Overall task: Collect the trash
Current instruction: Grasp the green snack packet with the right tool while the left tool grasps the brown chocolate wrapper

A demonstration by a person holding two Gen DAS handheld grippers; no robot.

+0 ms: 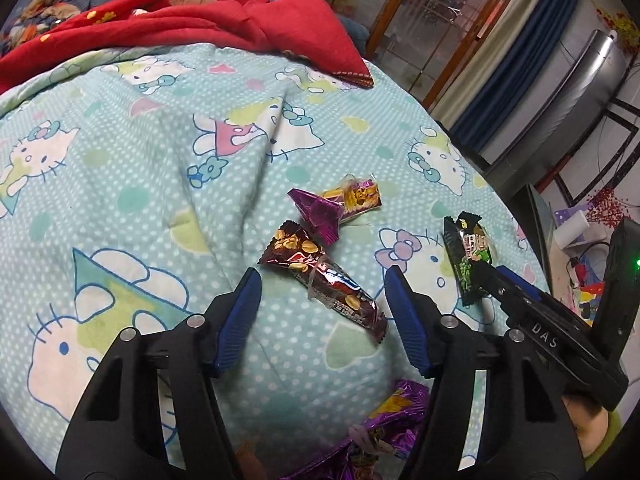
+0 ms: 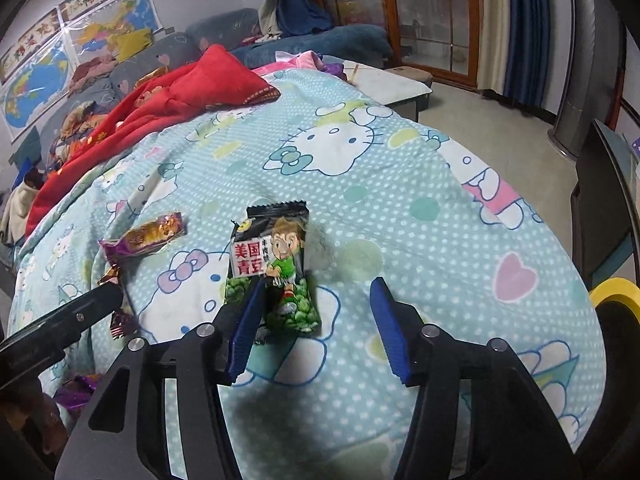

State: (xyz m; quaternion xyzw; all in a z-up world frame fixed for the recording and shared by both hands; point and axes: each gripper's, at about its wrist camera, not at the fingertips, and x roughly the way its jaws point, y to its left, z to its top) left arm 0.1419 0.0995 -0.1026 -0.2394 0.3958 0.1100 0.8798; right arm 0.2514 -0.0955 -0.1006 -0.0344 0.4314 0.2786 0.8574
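Left gripper (image 1: pixel 320 280) stands released astride the brown wrapper (image 1: pixel 324 280), whose length runs diagonally between its fingers; right gripper (image 2: pixel 316 292), also released, straddles the green packet (image 2: pixel 276 264).

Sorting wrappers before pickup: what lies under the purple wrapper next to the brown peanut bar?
The purple wrapper lies across one end of a yellow snack packet, on the quilt. That covered end is hidden, so I cannot tell what else is beneath.
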